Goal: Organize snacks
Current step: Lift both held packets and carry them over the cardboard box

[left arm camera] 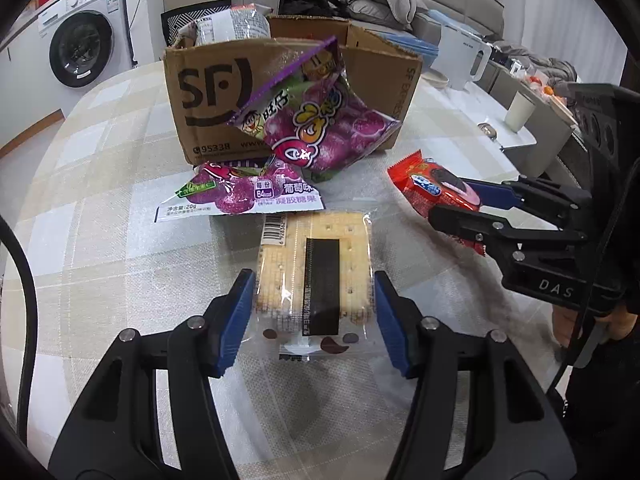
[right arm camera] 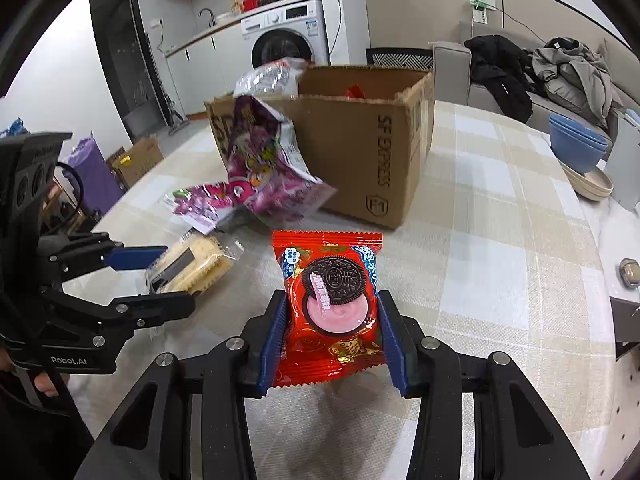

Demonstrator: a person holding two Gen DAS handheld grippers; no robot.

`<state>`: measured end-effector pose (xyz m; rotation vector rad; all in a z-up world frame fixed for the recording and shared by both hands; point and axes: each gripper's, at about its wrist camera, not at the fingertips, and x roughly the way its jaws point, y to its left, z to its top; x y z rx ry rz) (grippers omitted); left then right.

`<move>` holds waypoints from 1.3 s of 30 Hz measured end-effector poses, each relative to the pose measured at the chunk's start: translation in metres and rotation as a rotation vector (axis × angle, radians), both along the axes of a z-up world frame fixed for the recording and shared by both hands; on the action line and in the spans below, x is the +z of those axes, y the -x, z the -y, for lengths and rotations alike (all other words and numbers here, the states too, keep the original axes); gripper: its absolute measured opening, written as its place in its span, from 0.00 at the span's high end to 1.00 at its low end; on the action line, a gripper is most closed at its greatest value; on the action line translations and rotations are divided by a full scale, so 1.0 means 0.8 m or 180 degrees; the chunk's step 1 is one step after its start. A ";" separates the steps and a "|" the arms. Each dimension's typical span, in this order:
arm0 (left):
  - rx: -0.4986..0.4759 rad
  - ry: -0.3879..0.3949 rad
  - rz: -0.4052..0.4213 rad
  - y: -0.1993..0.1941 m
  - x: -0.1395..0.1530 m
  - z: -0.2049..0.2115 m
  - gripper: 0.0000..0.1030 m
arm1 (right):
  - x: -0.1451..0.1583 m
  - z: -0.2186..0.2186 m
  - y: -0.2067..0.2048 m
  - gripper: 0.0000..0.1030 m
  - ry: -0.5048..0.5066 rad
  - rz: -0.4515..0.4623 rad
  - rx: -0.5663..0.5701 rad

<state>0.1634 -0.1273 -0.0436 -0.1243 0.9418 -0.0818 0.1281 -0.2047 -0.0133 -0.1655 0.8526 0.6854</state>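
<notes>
I have my left gripper (left arm camera: 316, 316) with its jaws clamped on the clear-wrapped cracker pack (left arm camera: 316, 264), the blue pads pressing its two long sides just in front of the cardboard box (left arm camera: 208, 92). My right gripper (right arm camera: 332, 328) has its jaws clamped on the red Oreo packet (right arm camera: 330, 304), which stands upright between the pads — also in front of the box, off its right corner as the right wrist view shows it. A purple grape-candy bag (left arm camera: 320, 120) leans against the box's front wall, its top edge resting on the rim. A second purple candy packet (left arm camera: 240, 196) lies flat on the table (left arm camera: 100, 200) at the foot of the box, between the box and the cracker pack. Another snack bag (left arm camera: 232, 24) pokes out of the box's open top.
</notes>
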 end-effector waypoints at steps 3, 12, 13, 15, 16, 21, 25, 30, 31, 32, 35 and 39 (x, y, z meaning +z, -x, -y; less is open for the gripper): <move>-0.0001 0.0012 0.0052 0.009 0.012 -0.007 0.46 | 0.009 -0.001 0.005 0.57 -0.0066 0.0051 0.0024; 0.0010 0.0114 0.0210 0.046 0.050 -0.027 0.46 | 0.044 0.003 0.020 0.57 -0.0284 0.0228 0.0041; 0.0017 0.0120 0.0235 0.050 0.056 -0.030 0.46 | 0.046 0.004 0.021 0.57 -0.0300 0.0241 0.0035; 0.0026 0.0139 0.0276 0.060 0.066 -0.036 0.46 | 0.052 0.007 0.022 0.57 -0.0346 0.0279 0.0018; 0.0028 0.0145 0.0298 0.065 0.071 -0.039 0.46 | 0.053 0.009 0.021 0.57 -0.0356 0.0288 0.0015; 0.0026 0.0134 0.0357 0.081 0.095 -0.050 0.46 | 0.062 0.015 0.024 0.57 -0.0403 0.0352 -0.0025; 0.0053 0.0110 0.0411 0.095 0.113 -0.058 0.46 | 0.067 0.021 0.024 0.57 -0.0450 0.0396 -0.0080; 0.0087 0.0075 0.0480 0.108 0.135 -0.070 0.46 | 0.075 0.030 0.024 0.57 -0.0535 0.0445 -0.0171; 0.0098 0.0068 0.0497 0.112 0.139 -0.074 0.46 | 0.076 0.031 0.023 0.57 -0.0548 0.0450 -0.0184; 0.0107 0.0062 0.0508 0.113 0.141 -0.077 0.46 | 0.077 0.031 0.023 0.57 -0.0561 0.0452 -0.0198; 0.0140 0.0067 0.0534 0.117 0.152 -0.090 0.46 | 0.079 0.032 0.021 0.57 -0.0591 0.0462 -0.0246; 0.0189 0.0050 0.0561 0.115 0.164 -0.107 0.46 | 0.082 0.030 0.017 0.57 -0.0649 0.0460 -0.0300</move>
